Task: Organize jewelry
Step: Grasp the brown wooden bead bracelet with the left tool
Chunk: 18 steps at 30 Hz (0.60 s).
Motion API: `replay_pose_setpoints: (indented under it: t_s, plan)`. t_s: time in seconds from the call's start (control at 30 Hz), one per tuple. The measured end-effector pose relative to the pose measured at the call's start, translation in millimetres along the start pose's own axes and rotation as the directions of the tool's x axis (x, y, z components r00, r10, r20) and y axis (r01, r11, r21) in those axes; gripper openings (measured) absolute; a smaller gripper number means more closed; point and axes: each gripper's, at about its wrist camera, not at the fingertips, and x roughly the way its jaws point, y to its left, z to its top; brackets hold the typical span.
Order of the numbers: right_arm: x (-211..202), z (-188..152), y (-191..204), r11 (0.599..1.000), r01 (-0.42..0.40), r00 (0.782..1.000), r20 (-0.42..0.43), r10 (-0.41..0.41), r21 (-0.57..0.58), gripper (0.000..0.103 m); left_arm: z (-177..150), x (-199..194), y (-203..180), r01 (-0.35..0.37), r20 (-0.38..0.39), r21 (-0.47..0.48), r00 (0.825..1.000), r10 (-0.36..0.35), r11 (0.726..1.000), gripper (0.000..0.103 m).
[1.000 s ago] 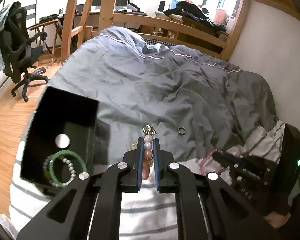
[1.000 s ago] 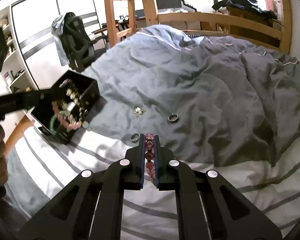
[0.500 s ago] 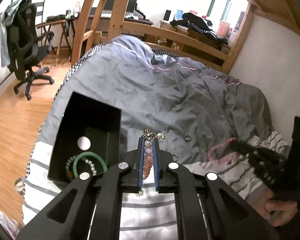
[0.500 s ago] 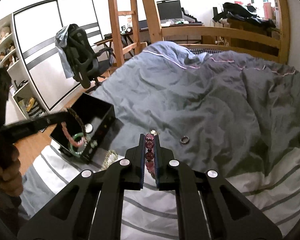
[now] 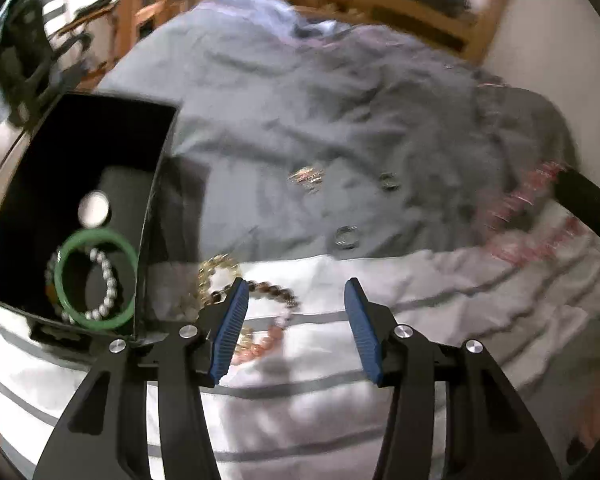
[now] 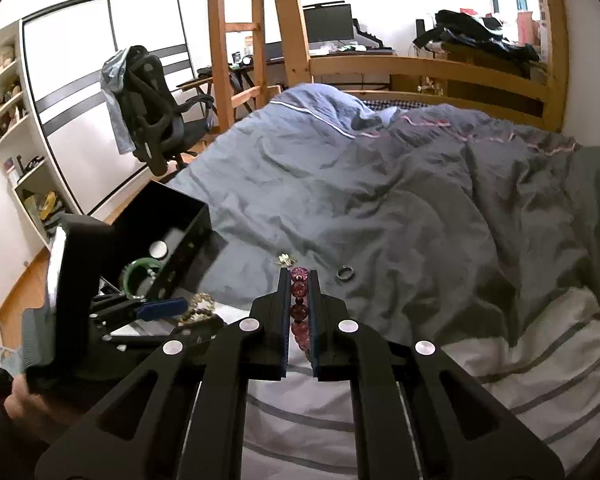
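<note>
While left gripper point(image 5: 294, 316) opens, pink bracelet point(image 5: 260, 346) between pads — unpinched, black box point(image 5: 100, 140) beside.

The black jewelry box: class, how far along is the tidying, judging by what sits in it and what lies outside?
Done: the black box holds a green bangle and a pearl bracelet. In hand: the right tool grips a red bead bracelet; the left tool is opening over a pink-brown bracelet on the sheet. Left: two rings, a small charm and a gold bracelet.
</note>
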Motion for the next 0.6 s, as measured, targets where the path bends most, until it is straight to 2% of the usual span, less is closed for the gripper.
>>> replay_pose_setpoints:
  t_s: [0.1,0.2,0.27,0.3,0.43,0.6]
  plan:
    - [11,-12,-10,1.0,0.001,1.0,-0.017,-0.001,0.011,0.009,1,25,21,-0.033,-0.059,-0.092,0.998,0.027,0.995,0.047]
    - [28,-27,-20,0.999,-0.014,0.999,-0.049,0.015,0.032,0.009,0,35,15,-0.064,-0.067,-0.068,0.996,0.06,0.996,0.045]
    - [38,-35,-25,0.999,-0.024,0.997,-0.068,0.027,0.045,0.009,0,40,5,-0.075,-0.055,-0.016,0.996,0.074,0.997,0.032]
    - [42,-38,-28,0.998,-0.033,0.997,-0.074,0.037,0.056,0.009,1,48,4,-0.044,-0.08,-0.023,0.996,0.042,0.999,0.013]
    - [48,-41,-35,0.994,-0.063,0.995,-0.068,0.069,0.086,0.009,7,63,12,-0.04,-0.105,-0.06,0.994,0.033,0.997,0.008]
    - [48,-38,-40,0.989,-0.091,0.994,-0.042,0.097,0.115,0.009,16,45,14,0.0,-0.045,-0.051,0.999,-0.002,0.999,0.008]
